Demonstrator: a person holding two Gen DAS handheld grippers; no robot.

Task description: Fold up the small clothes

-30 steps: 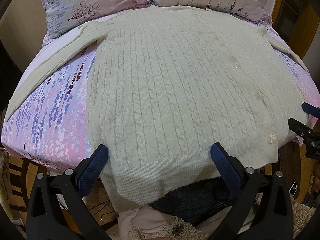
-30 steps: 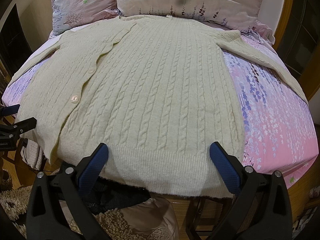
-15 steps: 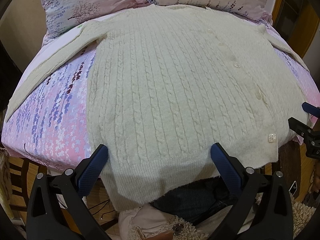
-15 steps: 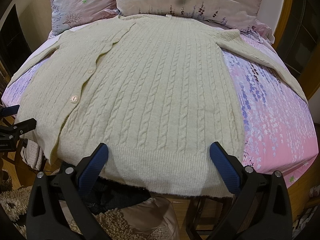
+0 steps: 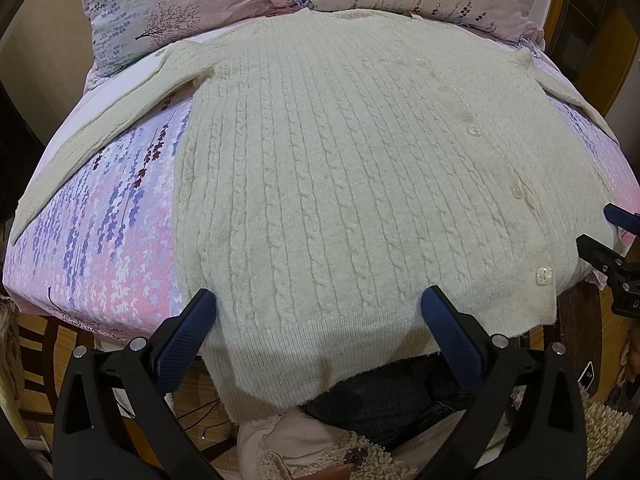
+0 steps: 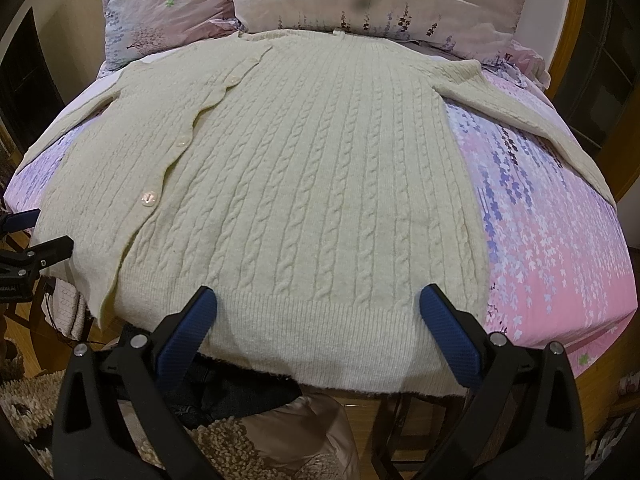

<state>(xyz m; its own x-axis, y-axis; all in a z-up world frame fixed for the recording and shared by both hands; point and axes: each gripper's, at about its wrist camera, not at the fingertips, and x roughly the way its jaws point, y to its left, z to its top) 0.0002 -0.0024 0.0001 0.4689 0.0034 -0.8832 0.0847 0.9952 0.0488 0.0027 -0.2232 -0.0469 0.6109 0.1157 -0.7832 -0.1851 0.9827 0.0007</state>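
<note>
Cream cable-knit cardigan (image 5: 344,184): spread flat, buttoned, sleeves out, ahead of both grippers; hem overhangs the floral bedsheet (image 5: 100,240), presumably for easy grasping. Left gripper (image 5: 320,320) and right gripper (image 6: 318,316): fingers spread wide, empty, straddling the hem.

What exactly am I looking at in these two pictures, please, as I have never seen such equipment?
A person holds a two-finger tool in each hand; no robot is involved. Each picture comes from a fisheye camera on one tool, looking along its blue-padded fingers. The left tool and right tool are both open and hold nothing. A cream cable-knit cardigan, buttoned, lies flat on a floral bedsheet, sleeves spread, with pillows behind it. Its hem hangs over the near edge.
</note>
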